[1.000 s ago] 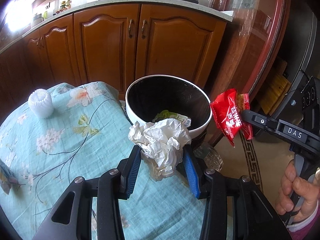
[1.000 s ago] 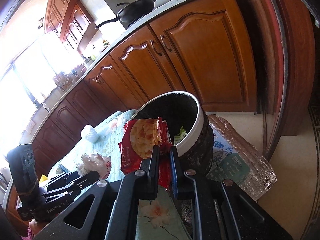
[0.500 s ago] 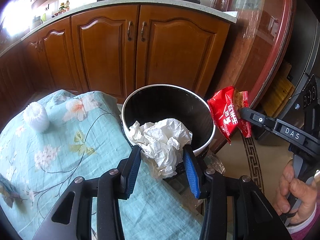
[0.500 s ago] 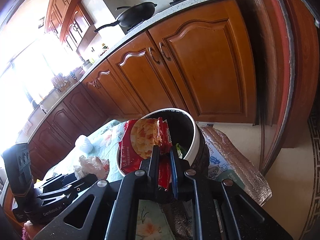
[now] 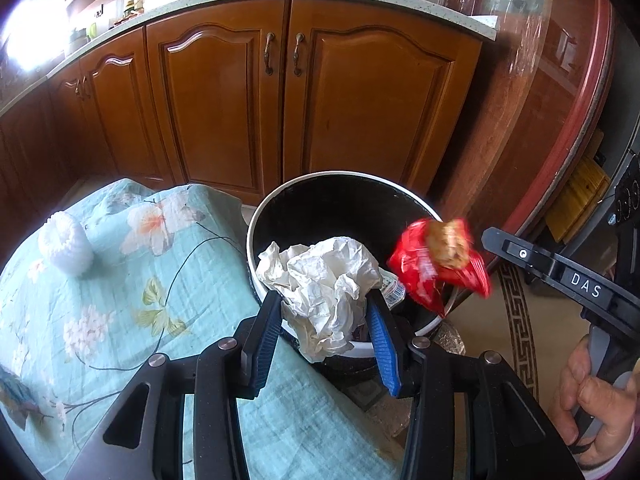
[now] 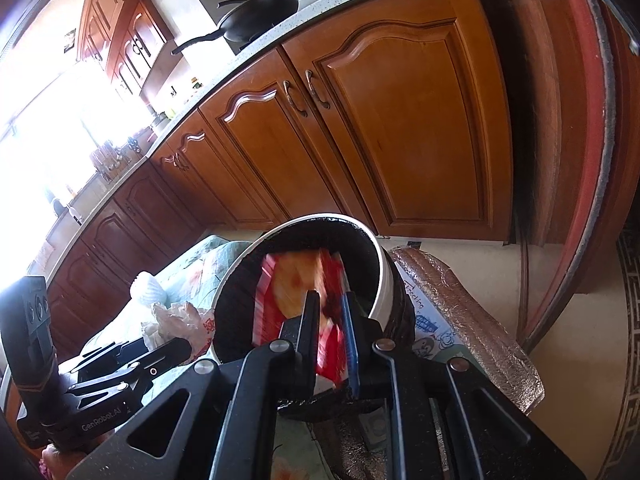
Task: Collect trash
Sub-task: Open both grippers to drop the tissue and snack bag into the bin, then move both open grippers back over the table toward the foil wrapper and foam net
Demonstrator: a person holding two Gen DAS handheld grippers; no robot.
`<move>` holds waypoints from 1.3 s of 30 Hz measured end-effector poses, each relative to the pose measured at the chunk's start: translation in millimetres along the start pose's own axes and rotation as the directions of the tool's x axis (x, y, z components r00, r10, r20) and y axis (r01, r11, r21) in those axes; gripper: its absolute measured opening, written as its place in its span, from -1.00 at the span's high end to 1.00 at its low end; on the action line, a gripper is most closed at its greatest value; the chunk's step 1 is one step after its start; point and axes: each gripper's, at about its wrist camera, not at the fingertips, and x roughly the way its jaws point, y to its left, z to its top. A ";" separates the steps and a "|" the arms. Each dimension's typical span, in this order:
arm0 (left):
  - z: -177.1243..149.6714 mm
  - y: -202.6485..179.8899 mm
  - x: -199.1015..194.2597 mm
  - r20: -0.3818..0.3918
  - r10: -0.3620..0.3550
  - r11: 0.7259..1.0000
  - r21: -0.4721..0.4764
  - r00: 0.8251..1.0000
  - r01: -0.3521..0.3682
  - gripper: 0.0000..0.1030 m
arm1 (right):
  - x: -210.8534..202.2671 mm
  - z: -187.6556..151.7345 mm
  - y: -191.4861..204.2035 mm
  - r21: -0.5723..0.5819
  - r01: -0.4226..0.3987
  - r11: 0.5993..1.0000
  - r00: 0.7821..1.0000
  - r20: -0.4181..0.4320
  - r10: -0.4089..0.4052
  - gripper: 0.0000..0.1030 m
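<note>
My left gripper is shut on a crumpled white paper ball and holds it over the near rim of the round bin, white-rimmed and black inside. A red snack wrapper is blurred in the air over the bin's right rim, apart from my right gripper's fingers. In the right wrist view the wrapper blurs in front of my right gripper, whose jaws stand slightly apart over the bin. Other trash lies in the bin's bottom.
The table with a teal floral cloth lies left of the bin, with a white foam net on it. Wooden kitchen cabinets stand behind. A foil-wrapped pack lies on the floor right of the bin.
Both grippers moved forward over the bin. The right gripper's jaws parted and the red wrapper left them, now falling blurred toward the bin. The left gripper still holds the paper.
</note>
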 end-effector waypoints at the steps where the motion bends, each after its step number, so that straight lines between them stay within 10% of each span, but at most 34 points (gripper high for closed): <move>1: 1.5 0.8 1.4 0.001 0.001 1.000 -0.001 1.000 -0.001 0.18 | 1.5 0.2 0.4 -0.001 0.001 1.000 1.000 -0.002 -0.001 0.74; 18: 12.9 -5.0 40.7 -0.035 0.007 1.000 0.002 0.999 -0.007 0.11 | 19.1 3.4 8.3 -0.031 0.027 0.999 0.999 -0.024 -0.028 0.74; 22: 14.5 -7.6 49.4 -0.058 0.009 1.000 0.004 0.998 -0.008 -0.25 | 18.6 3.6 8.4 -0.030 0.031 0.999 0.999 -0.026 -0.031 0.72; 27: 9.2 0.4 39.2 -0.043 0.021 1.000 -0.013 0.999 -0.022 -0.58 | 13.1 0.9 6.9 -0.006 0.029 1.000 1.000 -0.007 -0.029 -0.04; 39: -53.5 51.4 -20.6 -0.005 0.124 0.986 -0.109 0.992 -0.124 -0.60 | 11.8 -24.6 48.0 -0.030 -0.088 0.996 0.996 -0.035 0.087 -0.62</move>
